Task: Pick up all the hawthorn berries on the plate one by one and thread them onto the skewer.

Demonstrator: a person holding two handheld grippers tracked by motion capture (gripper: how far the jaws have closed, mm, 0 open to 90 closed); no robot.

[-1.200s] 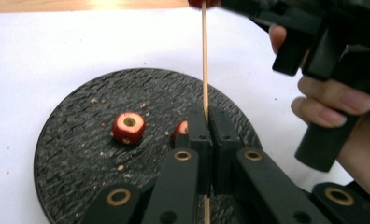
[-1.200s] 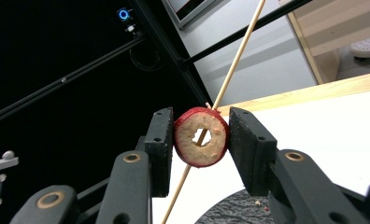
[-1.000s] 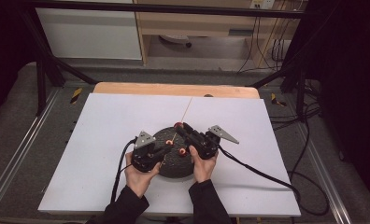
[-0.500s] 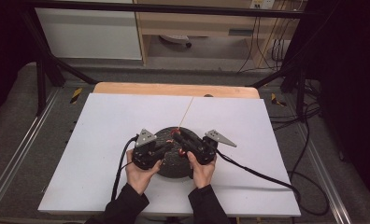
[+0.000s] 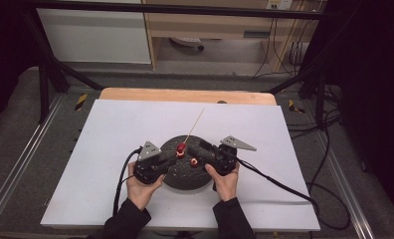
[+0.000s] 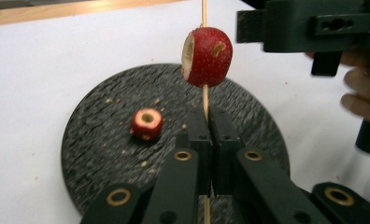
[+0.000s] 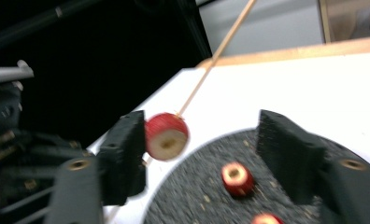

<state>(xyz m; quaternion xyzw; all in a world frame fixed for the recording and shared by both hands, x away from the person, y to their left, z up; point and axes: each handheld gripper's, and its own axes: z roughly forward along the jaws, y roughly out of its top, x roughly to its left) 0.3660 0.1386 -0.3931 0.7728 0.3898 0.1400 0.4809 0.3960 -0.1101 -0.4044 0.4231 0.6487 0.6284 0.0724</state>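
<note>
— Left gripper (image 6: 210, 122)?
— My jaws pinch the skewer (image 6: 204, 95); a red fruit (image 6: 207, 56) sits threaded above them, over the plate (image 6: 94, 154).
— Right gripper (image 7: 199, 140)?
— Jaws just opened, spread; the fruit hangs beside one pad, unpressed.

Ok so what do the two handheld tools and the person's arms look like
Both are black: the left tool and right tool each carry a grey three-cornered plate on top and trail a black cable across the white table. In the left gripper view the jaws are flat black bars with brass-coloured ringed pivots and blocky pads. The person wears dark long sleeves.
</note>
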